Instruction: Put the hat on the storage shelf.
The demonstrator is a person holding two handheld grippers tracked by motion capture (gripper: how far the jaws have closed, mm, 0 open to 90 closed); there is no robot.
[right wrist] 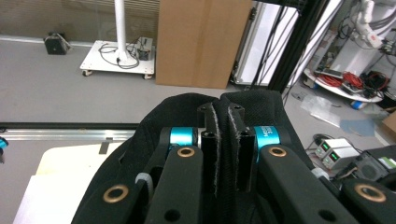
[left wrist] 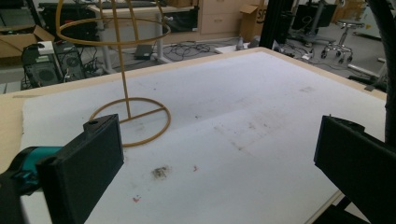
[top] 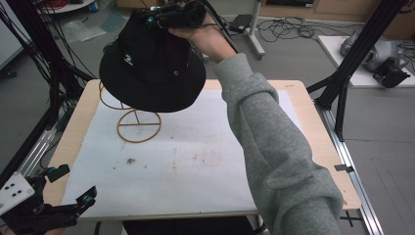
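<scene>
While the black fabric bucket hat (top: pixel 151 73) hangs over the far left part of the worktop, it hides the upper rings of the one gold wire hat stand (top: pixel 138 126), so that only the round base ring and a loop of wire show beneath the brim in the high view. In the left gripper view the stand's top is cut off by the upper edge. The right gripper (top: pixel 177 15) is raised above the far edge, held by a hand (top: pixel 205 36) in a grey sleeve, and its jaws are pressed together on a fold of the hat's crown; in the right gripper view the fabric sits pinched between the two pads and spreads round them. The hat hangs tilted below and left of that gripper, directly above the stand; whether it touches the stand cannot be told. The left gripper (top: pixel 73 186) sits at the near left corner of the white mat (top: pixel 195 161), jaws spread wide apart and holding nothing. One hat, one stand, two grippers.
</scene>
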